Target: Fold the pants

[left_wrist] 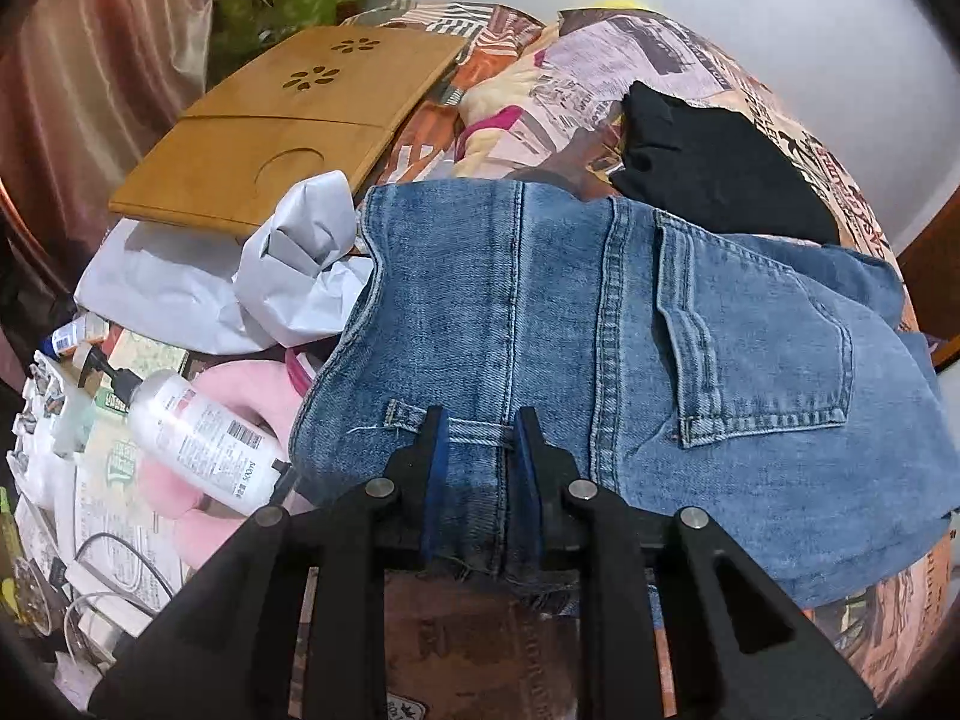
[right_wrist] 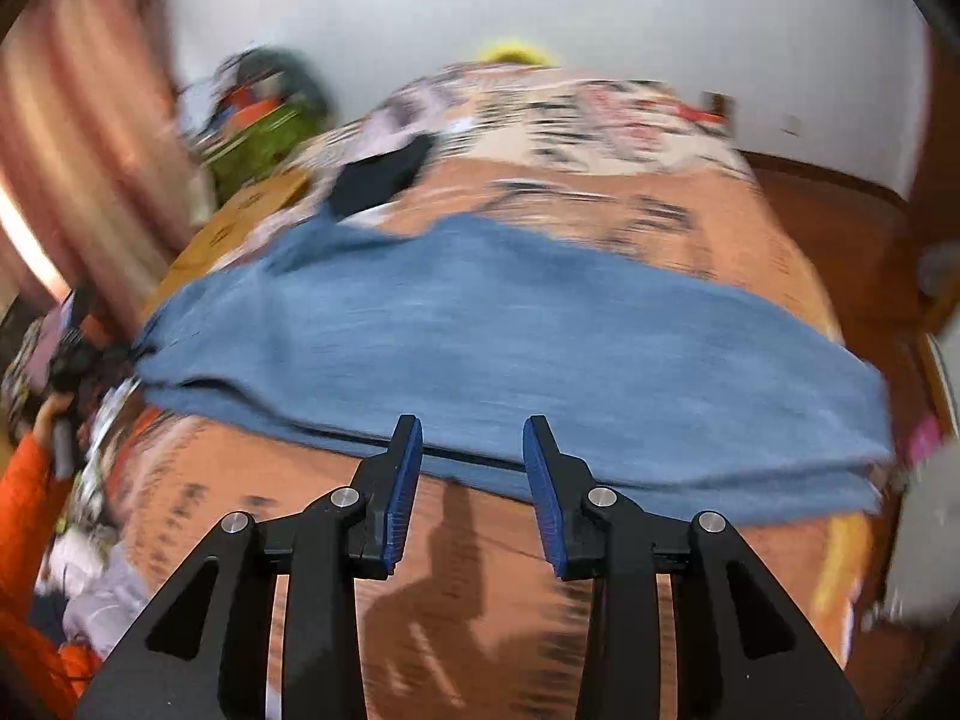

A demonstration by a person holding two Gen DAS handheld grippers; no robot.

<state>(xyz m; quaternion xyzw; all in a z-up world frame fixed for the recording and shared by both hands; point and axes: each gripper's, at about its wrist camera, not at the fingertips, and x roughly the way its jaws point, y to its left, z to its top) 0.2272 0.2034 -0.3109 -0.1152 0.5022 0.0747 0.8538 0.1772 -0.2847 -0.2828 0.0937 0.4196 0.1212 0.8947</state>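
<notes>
Blue denim pants (left_wrist: 600,348) lie across the patterned bedspread, back pocket up, waistband toward me. My left gripper (left_wrist: 477,429) is shut on the pants' waistband by a belt loop, denim bunched between its blue pads. In the blurred right wrist view the pants (right_wrist: 510,348) stretch across the bed as a long blue band, folded lengthwise. My right gripper (right_wrist: 471,438) is open and empty, its fingertips just over the near edge of the denim.
A black garment (left_wrist: 714,168) lies behind the pants. A wooden lap tray (left_wrist: 288,126), crumpled white paper (left_wrist: 300,276), a white bottle (left_wrist: 204,438) and a pink cushion (left_wrist: 198,516) crowd the left. The bedspread (right_wrist: 630,216) extends behind the pants. A person's orange sleeve (right_wrist: 24,498) shows at the left.
</notes>
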